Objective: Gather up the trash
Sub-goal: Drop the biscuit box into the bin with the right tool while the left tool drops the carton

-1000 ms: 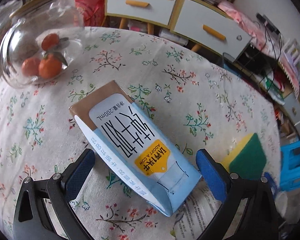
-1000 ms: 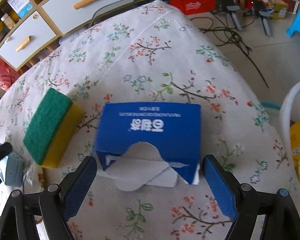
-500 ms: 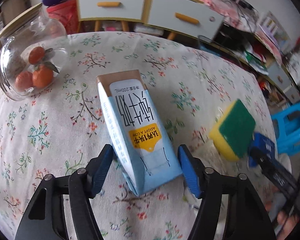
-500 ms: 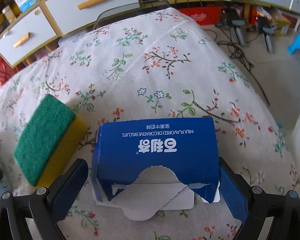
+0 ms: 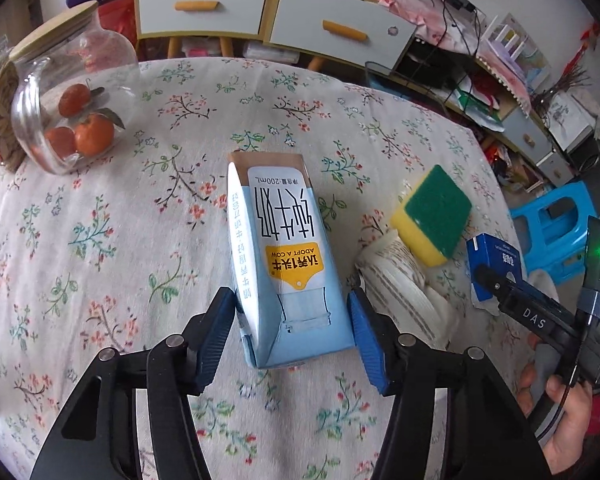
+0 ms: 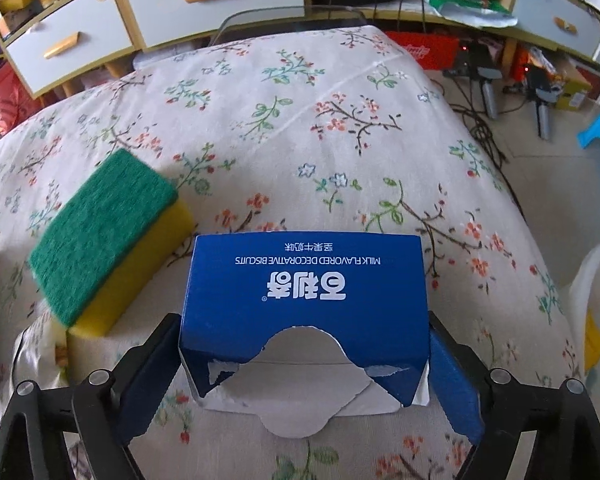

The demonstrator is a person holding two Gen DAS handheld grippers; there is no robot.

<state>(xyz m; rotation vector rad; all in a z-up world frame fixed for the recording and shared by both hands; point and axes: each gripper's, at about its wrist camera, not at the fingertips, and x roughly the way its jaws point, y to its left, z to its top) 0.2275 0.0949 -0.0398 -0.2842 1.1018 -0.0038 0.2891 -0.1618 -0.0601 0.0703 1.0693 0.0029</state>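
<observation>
Left wrist fisheye sat low behind its gripper fingers, looked forward and down across the floral tablecloth point(image 5: 100, 240) toward the drawer cabinet point(image 5: 268, 12), very close to the milk carton point(image 5: 284, 256). Right wrist fisheye did likewise, close on the blue biscuit box point(image 6: 304, 304), facing the same cabinet point(image 6: 148, 16). Both views shared the green-yellow sponge point(image 5: 432, 216) point(image 6: 108, 240), tablecloth point(image 6: 300, 120) and biscuit box point(image 5: 494, 264).

Pale blue milk carton point(image 5: 288, 264) with brown end, yellow label, black lettering. Deep blue biscuit box point(image 6: 304, 304), white print. Green-over-yellow sponge point(image 6: 108, 240) on cream tablecloth point(image 6: 300, 128) with floral sprigs.
</observation>
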